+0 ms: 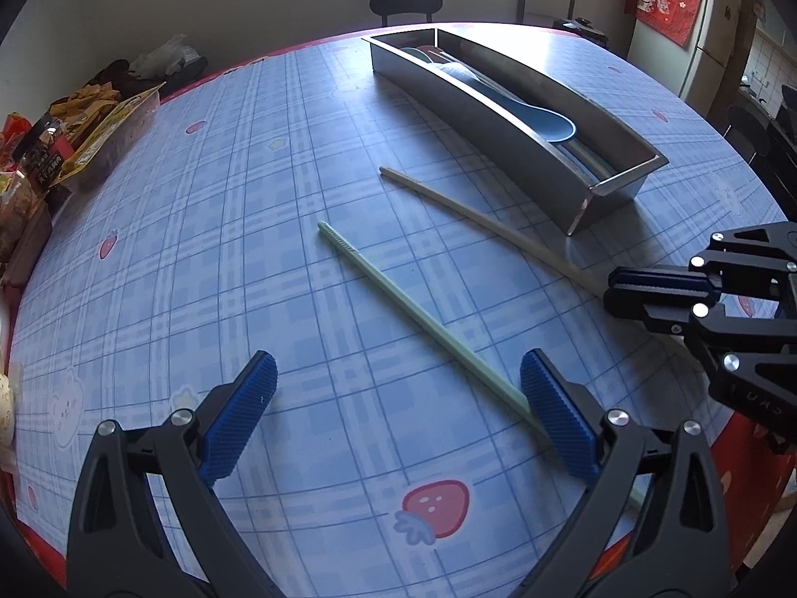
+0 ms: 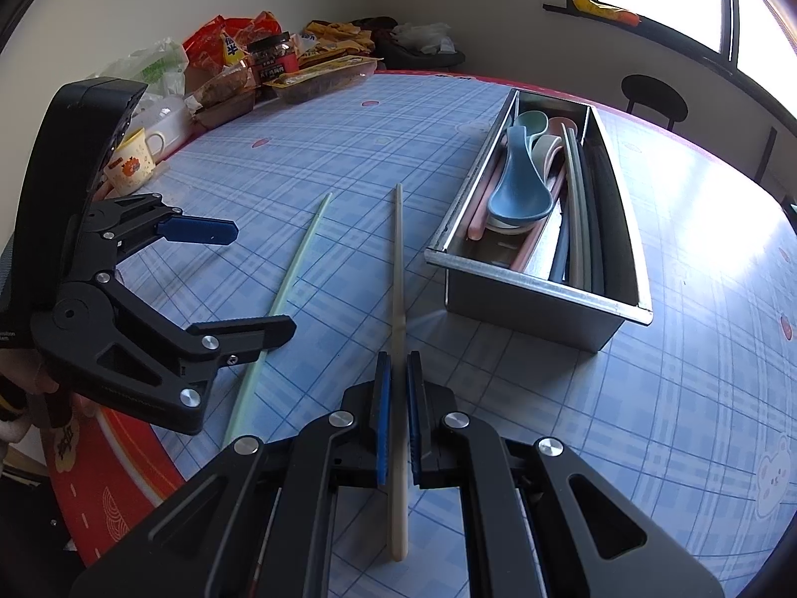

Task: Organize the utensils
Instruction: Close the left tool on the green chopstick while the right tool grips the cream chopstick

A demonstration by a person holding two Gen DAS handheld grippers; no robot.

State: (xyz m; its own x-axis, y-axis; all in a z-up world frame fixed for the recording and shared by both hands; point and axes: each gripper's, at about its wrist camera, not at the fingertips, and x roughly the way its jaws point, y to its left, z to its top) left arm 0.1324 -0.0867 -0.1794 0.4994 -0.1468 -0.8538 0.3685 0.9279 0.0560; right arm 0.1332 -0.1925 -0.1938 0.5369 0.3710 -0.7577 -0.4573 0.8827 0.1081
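Two chopsticks lie on the blue plaid tablecloth [image 1: 249, 229]. My right gripper [image 2: 397, 364] is shut on the beige chopstick [image 2: 398, 269], near its thick end; that stick [image 1: 478, 217] points toward the metal utensil tray [image 1: 498, 114]. My left gripper [image 1: 398, 373] is open low over the pale green chopstick [image 1: 423, 319], whose near end passes under the right pad [image 1: 558, 418]; the same stick [image 2: 294, 269] runs between the left gripper's fingers [image 2: 199, 230] in the right wrist view. The tray [image 2: 523, 289] holds a blue spoon [image 2: 518, 189], other spoons and several chopsticks.
Snack bags and a jar [image 2: 271, 57] crowd the far left of the table, with a small printed cup [image 2: 132, 159] beside them. A black chair [image 1: 406, 0] stands past the far edge. The red table border [image 2: 104, 488] marks the near edge.
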